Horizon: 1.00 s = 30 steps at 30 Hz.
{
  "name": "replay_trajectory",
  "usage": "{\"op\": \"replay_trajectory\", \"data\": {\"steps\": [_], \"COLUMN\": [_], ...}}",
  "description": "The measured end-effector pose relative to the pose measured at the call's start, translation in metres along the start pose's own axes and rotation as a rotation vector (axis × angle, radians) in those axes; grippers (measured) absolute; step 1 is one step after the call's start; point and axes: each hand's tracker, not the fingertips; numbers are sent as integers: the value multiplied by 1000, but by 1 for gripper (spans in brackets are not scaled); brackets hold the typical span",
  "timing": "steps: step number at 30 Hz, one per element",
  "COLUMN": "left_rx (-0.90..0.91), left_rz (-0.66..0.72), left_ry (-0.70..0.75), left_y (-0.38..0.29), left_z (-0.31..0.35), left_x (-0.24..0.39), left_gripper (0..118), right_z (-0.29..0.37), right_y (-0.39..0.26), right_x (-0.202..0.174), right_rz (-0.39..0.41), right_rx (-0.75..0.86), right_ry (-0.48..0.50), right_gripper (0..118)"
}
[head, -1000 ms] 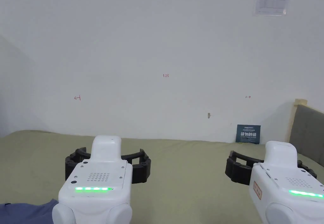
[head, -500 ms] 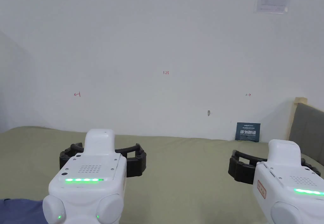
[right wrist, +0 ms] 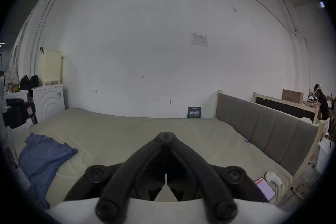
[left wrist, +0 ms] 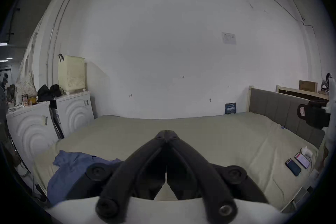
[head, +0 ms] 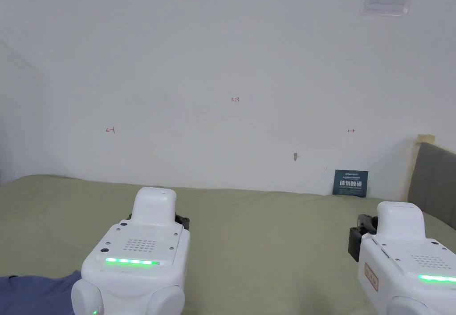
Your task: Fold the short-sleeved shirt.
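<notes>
A blue short-sleeved shirt [right wrist: 43, 157] lies crumpled on the left part of the olive bed [right wrist: 127, 129]; its edge shows at the lower left in the head view [head: 35, 293] and in the left gripper view [left wrist: 72, 168]. My left gripper [left wrist: 166, 134] hangs above the bed to the right of the shirt, jaws shut together on nothing. My right gripper [right wrist: 166, 135] is held over the bed's right half, also shut and empty. In the head view both white gripper bodies, left [head: 142, 249] and right [head: 401, 249], point toward the wall.
A grey padded headboard [right wrist: 269, 131] bounds the bed on the right. Two phones [left wrist: 298, 165] and a white wad [right wrist: 273, 178] lie near the bed's right front corner. White cabinets [left wrist: 54, 118] stand left of the bed. A small dark sign [head: 350, 183] leans against the wall.
Both grippers have gone from open to shut. The head camera has tilted slightly.
</notes>
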Motion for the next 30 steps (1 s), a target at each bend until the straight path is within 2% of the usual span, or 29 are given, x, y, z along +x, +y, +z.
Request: {"op": "replay_trajectory", "data": {"steps": [2, 7, 11, 15, 19, 23, 30], "left_rx": [3, 5, 9, -22, -53, -85, -135], "left_rz": [5, 42, 44, 57, 84, 83, 99], "left_ry": [12, 84, 236, 412, 516, 591, 605], "left_y": [3, 7, 4, -7, -21, -36, -53], "left_z": [0, 12, 42, 81, 119, 142, 151], "left_x": [-5, -40, -94, -151, -189, -212, -225], "left_gripper": [0, 0, 0, 0, 0, 0, 0], "right_z": [1, 1, 1, 10, 22, 36, 39], "right_y": [1, 6, 8, 2, -7, -16, -23], "right_x": [-6, -50, -105, -178, -240, -284, -295], "right_rz": [3, 34, 3, 22, -7, 19, 30], "right_rx": [-5, 14, 4, -1, -45, -67, -75], "right_ry": [53, 160, 321, 497, 656, 763, 788], "right_gripper": [1, 1, 1, 1, 1, 1, 1]}}
